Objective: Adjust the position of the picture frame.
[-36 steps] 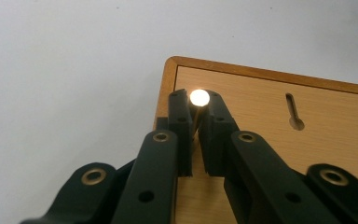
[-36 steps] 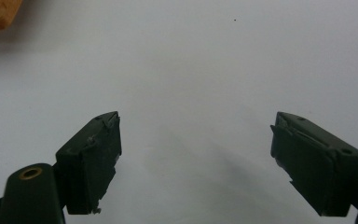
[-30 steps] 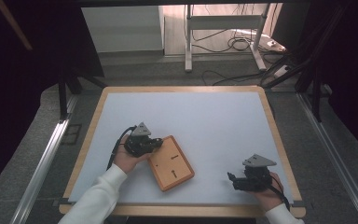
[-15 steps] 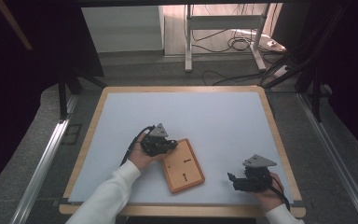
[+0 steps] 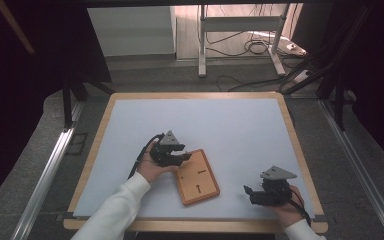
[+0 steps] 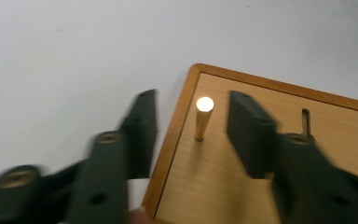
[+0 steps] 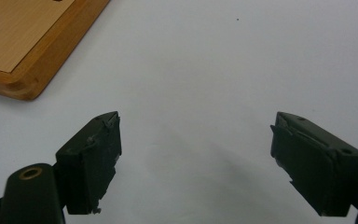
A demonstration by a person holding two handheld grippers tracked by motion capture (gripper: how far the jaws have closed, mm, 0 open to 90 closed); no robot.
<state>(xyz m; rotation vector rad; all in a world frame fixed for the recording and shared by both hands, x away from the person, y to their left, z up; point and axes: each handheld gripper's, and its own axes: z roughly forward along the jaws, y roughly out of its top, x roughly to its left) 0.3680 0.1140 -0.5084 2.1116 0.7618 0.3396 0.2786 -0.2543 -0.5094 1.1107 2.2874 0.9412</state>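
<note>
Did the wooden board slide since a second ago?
Yes. In the high view the wooden board has slid toward the table's right edge and turned, with the left gripper at its near corner.

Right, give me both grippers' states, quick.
Left gripper: open, jaws straddling the brass peg on the wooden board, not clamped.
Right gripper: open, empty, over bare table.

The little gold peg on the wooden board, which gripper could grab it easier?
Probably the left gripper. Its open jaws already straddle the gold peg on the wooden board. The right gripper sits apart from the board, open over bare table.
</note>
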